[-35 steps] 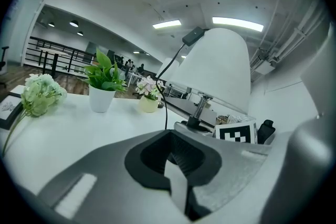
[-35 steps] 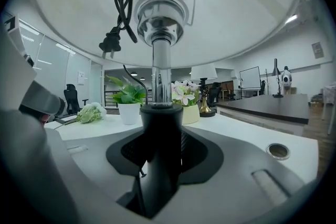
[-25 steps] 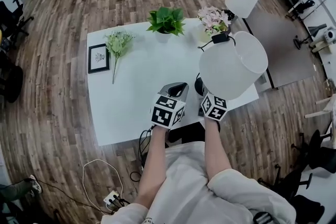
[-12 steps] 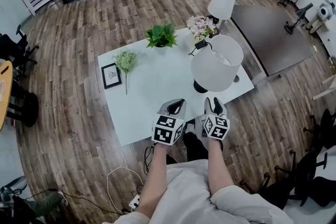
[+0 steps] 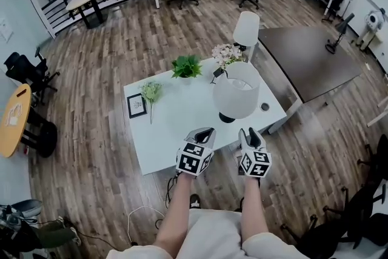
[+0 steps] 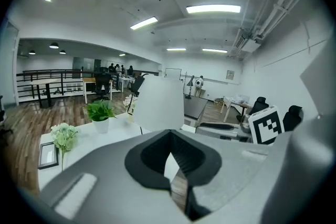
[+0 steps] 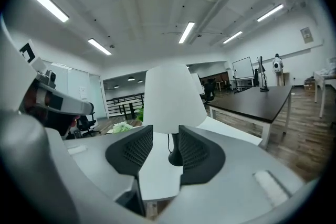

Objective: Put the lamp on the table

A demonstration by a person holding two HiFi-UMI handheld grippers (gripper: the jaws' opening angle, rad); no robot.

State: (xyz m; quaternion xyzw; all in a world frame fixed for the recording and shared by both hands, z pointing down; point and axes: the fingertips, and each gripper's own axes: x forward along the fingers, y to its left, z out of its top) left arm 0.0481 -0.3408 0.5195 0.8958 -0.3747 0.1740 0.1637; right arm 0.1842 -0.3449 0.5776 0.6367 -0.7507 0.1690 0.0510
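The lamp [image 5: 236, 91], with a white shade and a black base, stands upright on the right part of the white table [image 5: 182, 127]. It also shows in the left gripper view as the lamp [image 6: 160, 105] and in the right gripper view as the lamp [image 7: 172, 97]. Both grippers hover at the table's near edge, apart from the lamp. My left gripper [image 5: 203, 132] has its jaws shut with nothing in them, as the left gripper [image 6: 170, 160] shows in its own view. My right gripper [image 5: 250, 135] is open and empty, and the lamp's base shows through the gap of the right gripper [image 7: 165, 147].
On the table stand a green potted plant [image 5: 186, 65], a pot of pink flowers [image 5: 226, 54], a small picture frame [image 5: 137, 105] and a flower sprig [image 5: 150, 93]. A second white lamp [image 5: 246, 27] stands by a dark table [image 5: 303, 57]. Cables [image 5: 142, 215] lie on the floor.
Both grippers have drawn back from the lamp to the table's near edge. The lamp now stands free on the table, and the head view has pulled back and up.
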